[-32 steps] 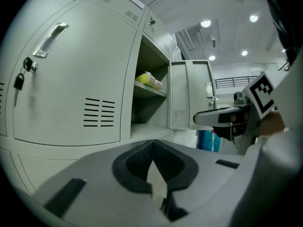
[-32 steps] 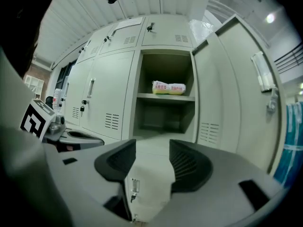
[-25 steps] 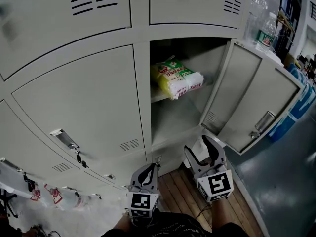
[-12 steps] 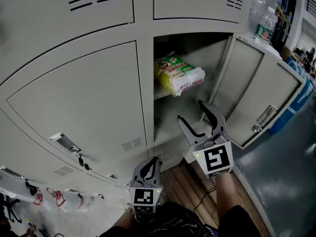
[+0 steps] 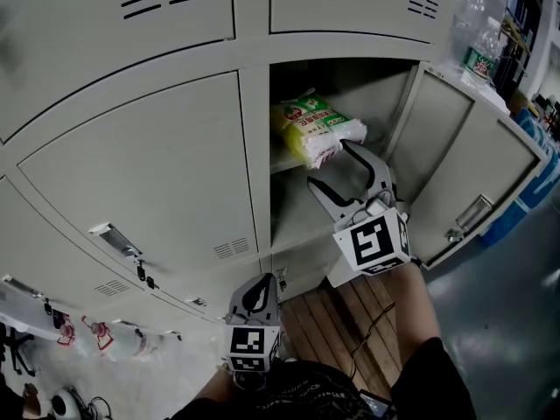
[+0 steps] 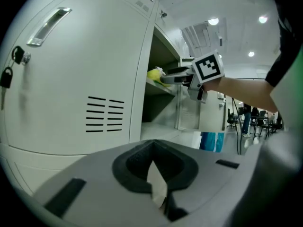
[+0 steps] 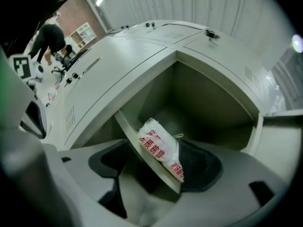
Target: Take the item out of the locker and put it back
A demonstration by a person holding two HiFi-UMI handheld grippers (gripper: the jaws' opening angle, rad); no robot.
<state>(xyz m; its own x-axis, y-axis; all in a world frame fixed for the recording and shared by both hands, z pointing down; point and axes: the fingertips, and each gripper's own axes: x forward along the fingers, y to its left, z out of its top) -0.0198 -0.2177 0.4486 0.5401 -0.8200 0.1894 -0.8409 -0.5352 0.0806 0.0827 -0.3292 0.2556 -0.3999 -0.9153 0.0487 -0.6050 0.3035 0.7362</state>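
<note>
Right gripper point(image 5: 331, 164): my jaws are spread wide and have just been opening. They point into the open compartment of the locker point(image 5: 175, 156). In the right gripper view the front edge of the shelf point(image 5: 285, 162) and the near end of the bag point(image 5: 319, 128) show in the gap between the two pads. Neither pad presses on the bag.

Bag: a yellow-and-white packet with green and red print. It lies on the shelf inside the open compartment, with its near end at the shelf's front edge. My upper jaw tip is just beside its right end.

Door point(image 5: 464, 178): it stands swung out to the right of the compartment, and my right gripper is between it and the closed door on the left.

Left gripper point(image 5: 260, 294): held low before the closed lower doors, well apart from the bag. Its jaws are pressed together at the tips. A key point(image 5: 140, 274) hangs in the lock of the closed door above it.
</note>
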